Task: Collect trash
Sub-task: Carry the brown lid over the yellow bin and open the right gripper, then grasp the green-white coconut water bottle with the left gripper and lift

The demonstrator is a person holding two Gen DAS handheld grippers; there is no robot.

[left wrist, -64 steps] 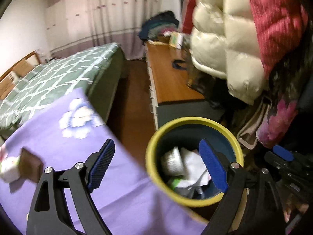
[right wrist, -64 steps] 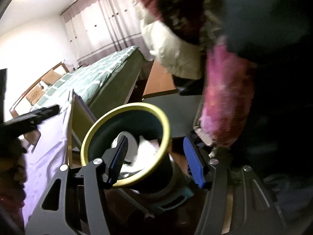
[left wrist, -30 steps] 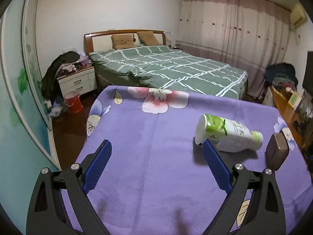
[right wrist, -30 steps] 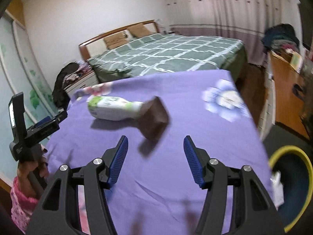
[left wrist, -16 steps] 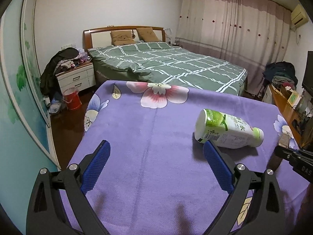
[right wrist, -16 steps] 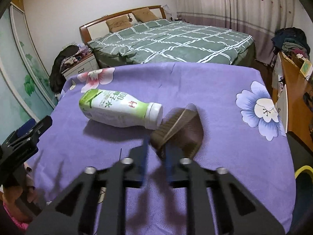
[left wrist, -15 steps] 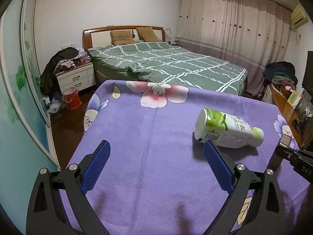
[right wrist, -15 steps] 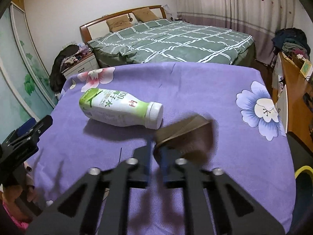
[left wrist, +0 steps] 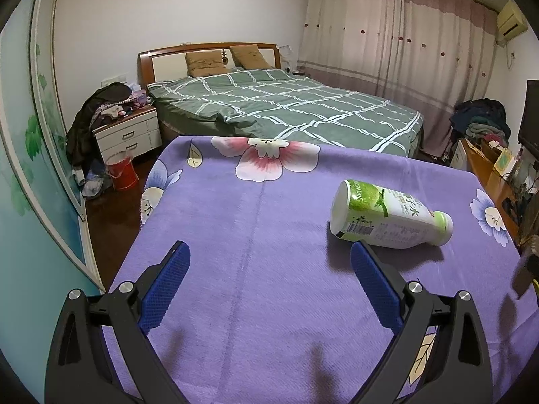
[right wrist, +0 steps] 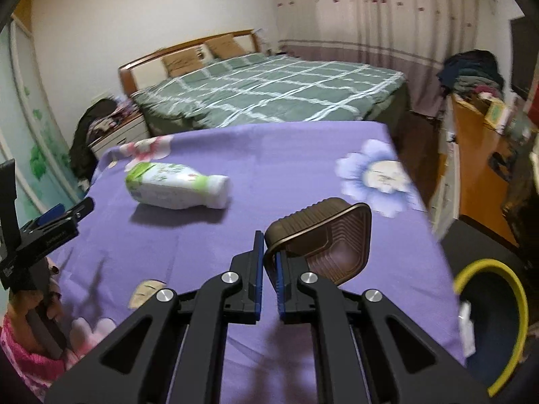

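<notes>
My right gripper (right wrist: 267,262) pinches the brown tray (right wrist: 328,240) by its thin rim, lifted above the worktop (right wrist: 286,168); my left gripper (left wrist: 266,282) gapes empty. The tray looks barely caught, so swinging right to the bin (right wrist: 492,323) could shake it loose.

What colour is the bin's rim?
Yellow, on the bin with a dark inside; right wrist view shows it best.

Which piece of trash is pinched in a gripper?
The brown tray. The right gripper pinches its rim, so it is lifted off the cloth. The bottle just lies on its side, untouched.
</notes>
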